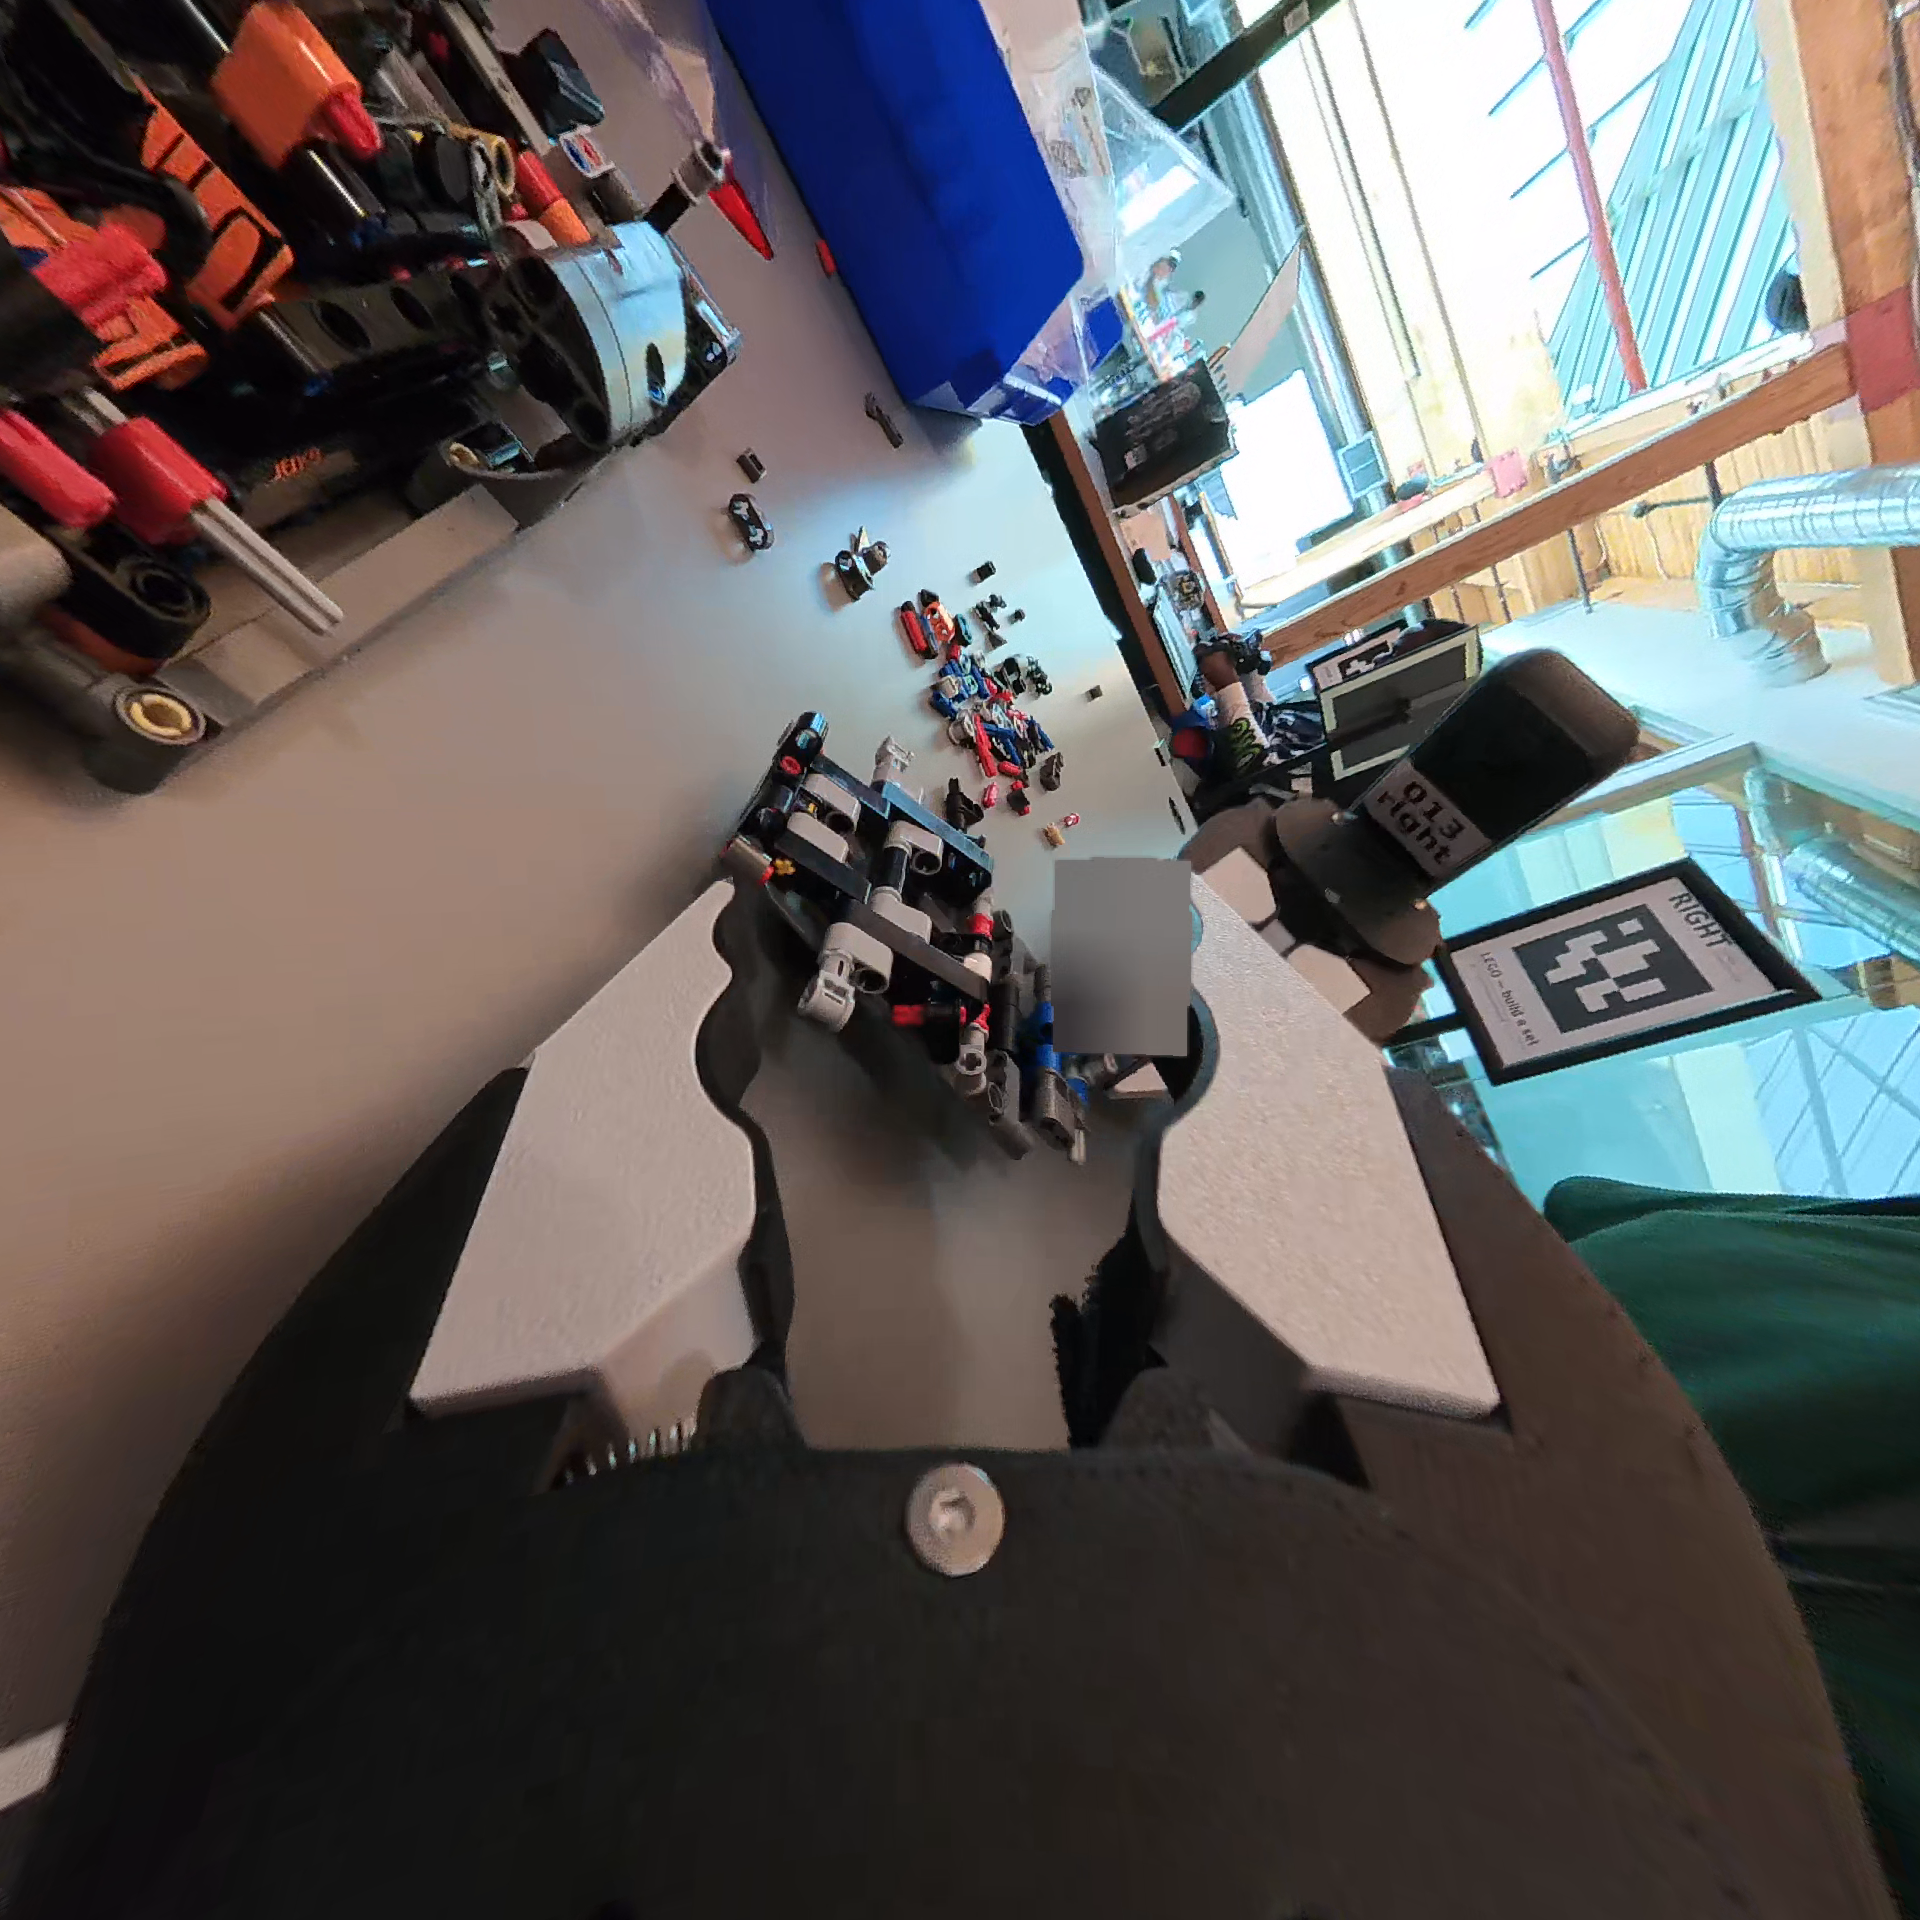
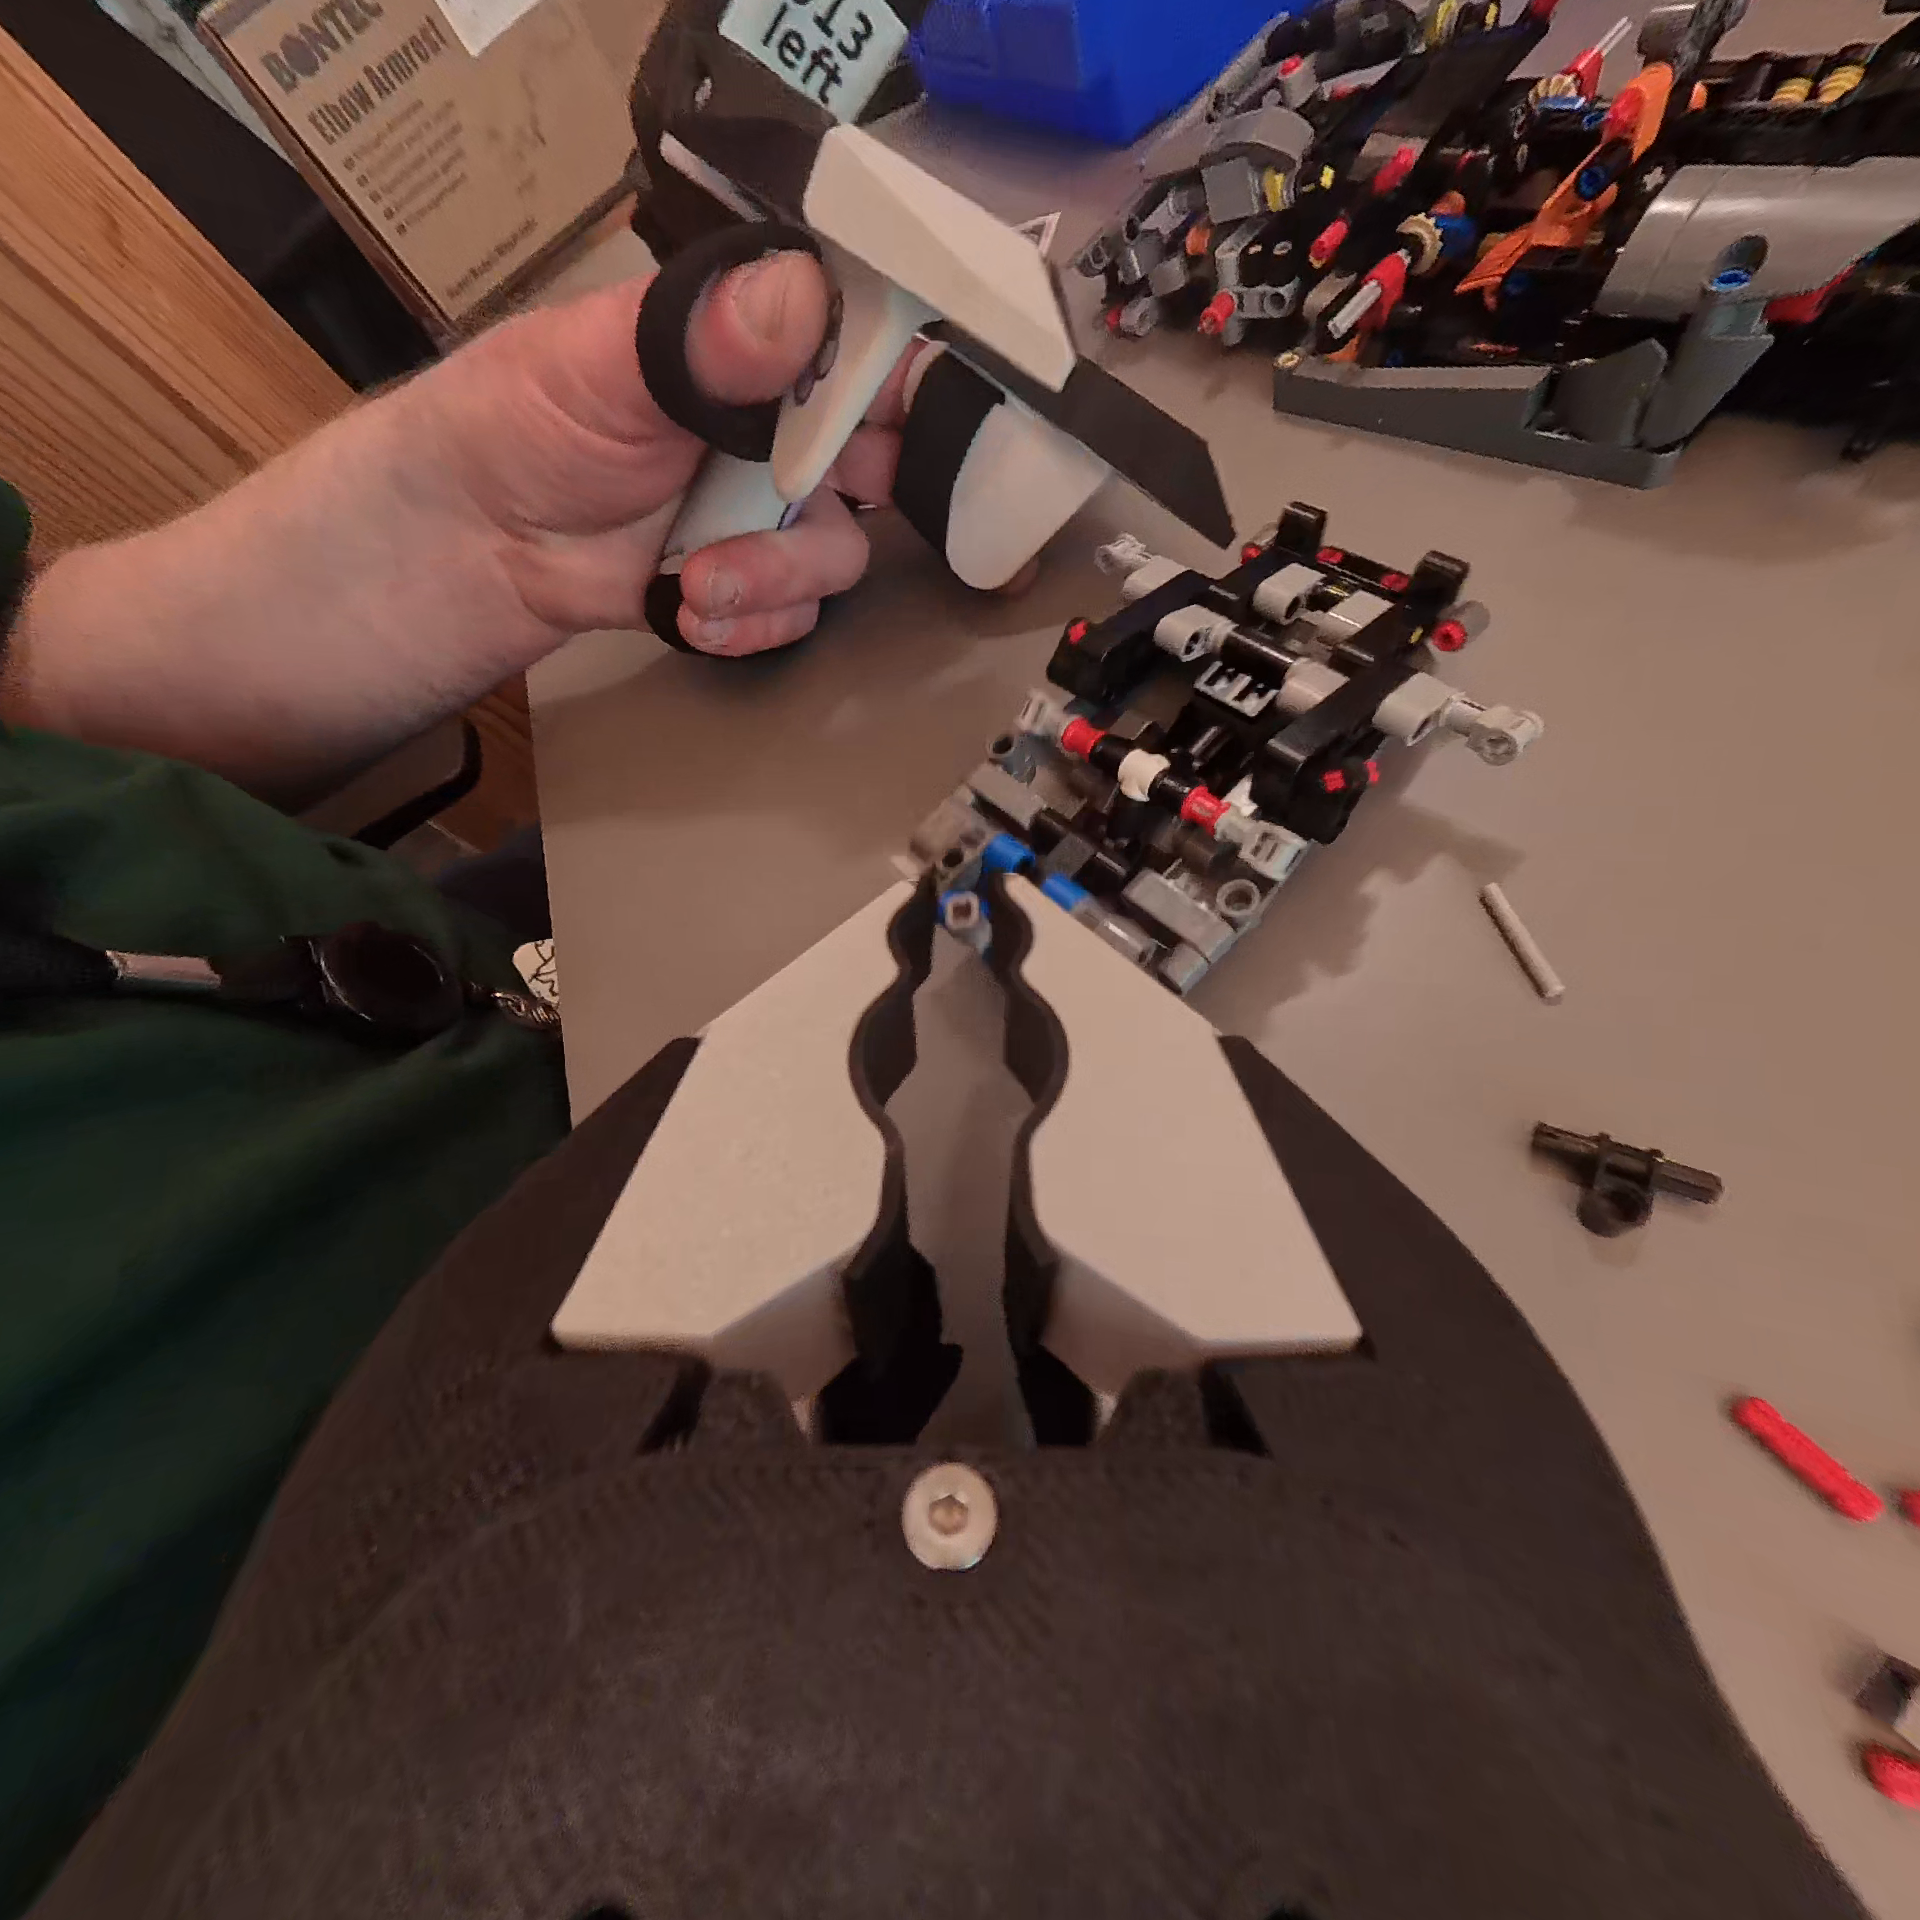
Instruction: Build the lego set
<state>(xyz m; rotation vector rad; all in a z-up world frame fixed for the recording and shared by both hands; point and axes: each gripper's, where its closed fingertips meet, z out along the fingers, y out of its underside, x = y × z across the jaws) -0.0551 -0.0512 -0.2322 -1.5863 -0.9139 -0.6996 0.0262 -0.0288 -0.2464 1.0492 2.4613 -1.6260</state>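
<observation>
A small black and grey lego assembly (image 2: 1236,727) with red and blue pins lies flat on the grey table (image 2: 1558,1039). My right gripper (image 2: 964,894) is at its near end, fingers closed narrowly around a blue pin (image 2: 961,914) on that end. My left gripper (image 1: 956,935) is open wide, with the assembly (image 1: 883,894) lying just past and between its fingertips. In the right wrist view a hand holds the left gripper (image 2: 1039,312) above the assembly's far left corner. The right gripper (image 1: 1455,821) shows at the right of the left wrist view.
A large orange, black and grey lego model (image 2: 1558,229) stands at the back, beside a blue bin (image 1: 914,187). A pile of loose pieces (image 1: 987,707) lies beyond the assembly. A grey axle (image 2: 1522,940), a dark connector (image 2: 1621,1179) and a red piece (image 2: 1803,1470) lie to the right. A cardboard box (image 2: 416,135) stands off the table's left edge. The grey axle (image 2: 1522,940) sits 9 cm or so from the ends of my right fingers.
</observation>
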